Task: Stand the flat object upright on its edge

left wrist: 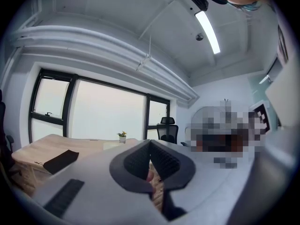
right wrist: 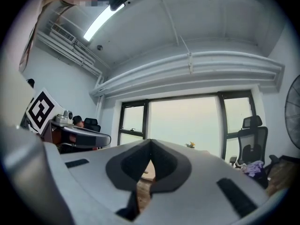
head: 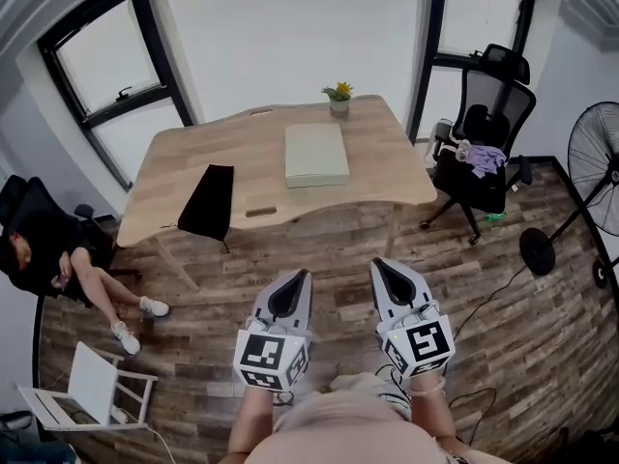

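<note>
On the table (head: 184, 167), pale flat box (head: 316, 155), well beyond closed fingers (head: 288, 298)

A wood-plank floor (head: 329, 249) runs under a pale wooden table (head: 222, 148) near a white wall (head: 290, 27). Black-framed windows (head: 106, 75) flank that wall. A black office chair (head: 488, 114) and a standing fan (head: 595, 162) are at the right. A strip light (left wrist: 208, 29) glows on the ceiling.
</note>
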Demonstrator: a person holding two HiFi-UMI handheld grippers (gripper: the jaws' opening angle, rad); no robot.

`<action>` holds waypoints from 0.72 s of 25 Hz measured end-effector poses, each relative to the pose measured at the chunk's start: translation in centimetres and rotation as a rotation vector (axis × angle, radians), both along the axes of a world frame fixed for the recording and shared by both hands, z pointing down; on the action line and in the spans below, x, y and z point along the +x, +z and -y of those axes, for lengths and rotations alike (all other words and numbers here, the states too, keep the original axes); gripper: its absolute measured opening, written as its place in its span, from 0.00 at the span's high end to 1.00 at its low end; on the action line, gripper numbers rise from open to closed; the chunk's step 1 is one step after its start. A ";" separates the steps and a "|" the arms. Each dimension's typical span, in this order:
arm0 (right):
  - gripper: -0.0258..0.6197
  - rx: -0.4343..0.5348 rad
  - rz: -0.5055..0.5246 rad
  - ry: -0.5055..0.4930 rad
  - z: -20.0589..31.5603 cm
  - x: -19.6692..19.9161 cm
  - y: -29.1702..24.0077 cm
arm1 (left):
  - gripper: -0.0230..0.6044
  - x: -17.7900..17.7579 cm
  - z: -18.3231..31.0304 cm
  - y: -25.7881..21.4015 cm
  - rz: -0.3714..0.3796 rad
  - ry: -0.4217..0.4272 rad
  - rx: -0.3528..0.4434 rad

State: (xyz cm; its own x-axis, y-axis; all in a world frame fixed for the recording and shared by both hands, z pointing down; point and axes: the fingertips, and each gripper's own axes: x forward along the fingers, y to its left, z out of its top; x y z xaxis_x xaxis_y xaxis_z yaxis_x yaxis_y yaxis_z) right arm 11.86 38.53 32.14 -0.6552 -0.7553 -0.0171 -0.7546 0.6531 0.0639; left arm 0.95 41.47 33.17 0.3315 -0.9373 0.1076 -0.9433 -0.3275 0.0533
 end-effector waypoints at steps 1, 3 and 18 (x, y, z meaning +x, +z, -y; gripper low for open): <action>0.96 -0.009 0.006 -0.005 0.4 0.3 0.0 | 0.95 0.3 0.4 0.1 0.002 -0.004 -0.002; 0.96 -0.019 0.012 -0.013 1.2 0.9 0.0 | 0.95 0.9 1.3 0.2 0.006 -0.012 -0.004; 0.96 0.016 -0.060 -0.006 7.9 5.0 1.0 | 0.95 5.2 6.8 -0.1 0.029 -0.049 -0.007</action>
